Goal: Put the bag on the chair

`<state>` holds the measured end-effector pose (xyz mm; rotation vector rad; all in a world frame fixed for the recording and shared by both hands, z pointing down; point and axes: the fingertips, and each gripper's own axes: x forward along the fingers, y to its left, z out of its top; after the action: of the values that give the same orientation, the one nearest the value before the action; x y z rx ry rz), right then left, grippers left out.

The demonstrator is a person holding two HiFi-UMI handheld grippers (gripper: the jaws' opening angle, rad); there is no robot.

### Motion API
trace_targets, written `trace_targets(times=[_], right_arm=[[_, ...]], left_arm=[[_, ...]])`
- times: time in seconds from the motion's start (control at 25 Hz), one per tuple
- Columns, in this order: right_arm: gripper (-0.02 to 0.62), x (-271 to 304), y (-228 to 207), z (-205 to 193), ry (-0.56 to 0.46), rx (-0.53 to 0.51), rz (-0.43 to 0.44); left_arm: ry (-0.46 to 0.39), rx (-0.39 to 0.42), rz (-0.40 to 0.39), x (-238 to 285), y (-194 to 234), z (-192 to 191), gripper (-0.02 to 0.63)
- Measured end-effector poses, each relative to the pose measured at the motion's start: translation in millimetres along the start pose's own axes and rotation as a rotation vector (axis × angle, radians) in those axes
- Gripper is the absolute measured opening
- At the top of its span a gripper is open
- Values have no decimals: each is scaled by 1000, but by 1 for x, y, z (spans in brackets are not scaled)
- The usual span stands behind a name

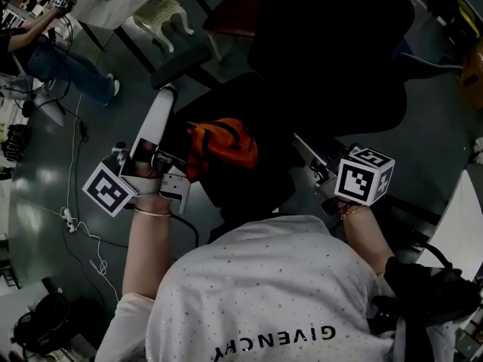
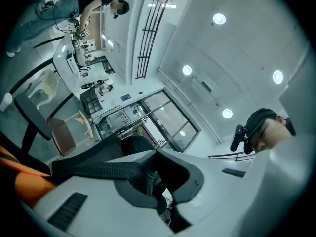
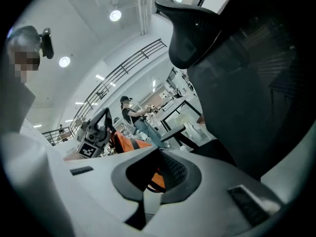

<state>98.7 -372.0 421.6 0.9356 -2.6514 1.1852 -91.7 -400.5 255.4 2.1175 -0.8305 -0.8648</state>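
Jaws of our left gripper [image 2: 148, 168] are clamped on the black strap [image 2: 94, 170] of the orange bag [image 1: 223, 146]. We see the bag over the seat of the black chair [image 1: 249, 191], between our grippers. Our right gripper [image 3: 158, 151], beside the seat, has its jaws pressed together on nothing.

Orange fabric bag [image 1: 223, 145] with a black webbing strap [image 2: 98, 169] and black trim. Black high-backed office chair [image 1: 324, 59]. Left gripper [image 2: 148, 174] and right gripper [image 3: 158, 154]: pale grey-white shells, dark grey ribbed pads. Left marker cube [image 1: 112, 189] and right marker cube [image 1: 364, 176]: white faces bearing black square patterns. Person's white T-shirt [image 1: 264, 285]: fine pale speckle, black lettering. Grey-green floor [image 1: 45, 179]. Cream plastic stool [image 1: 160, 13].
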Motion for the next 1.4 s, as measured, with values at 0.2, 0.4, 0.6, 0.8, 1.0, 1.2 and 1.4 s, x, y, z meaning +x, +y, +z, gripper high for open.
trace_targets(times=[0.2, 0.4, 0.6, 0.8, 1.0, 1.2, 1.4], right_arm=[[6, 6, -21, -7, 3, 26, -2], [6, 11, -31, -7, 8, 53, 6], [5, 8, -34, -8, -1, 67, 2], [5, -4, -47, -12, -10, 79, -15], [5, -25, -56, -32, -7, 96, -32], [6, -15, -60, -53, 24, 125, -26], [5, 0, -53, -63, 70, 152, -9]], left_arm=[[13, -57, 6, 22, 29, -20, 0], [78, -91, 22, 52, 40, -39, 0], [99, -131, 47, 42, 49, -54, 0], [186, -168, 162, 21, 81, -102, 0], [247, -190, 245, -8, 96, -140, 0], [272, -213, 282, -25, 117, -152, 0], [297, -246, 340, -37, 132, -161, 1]])
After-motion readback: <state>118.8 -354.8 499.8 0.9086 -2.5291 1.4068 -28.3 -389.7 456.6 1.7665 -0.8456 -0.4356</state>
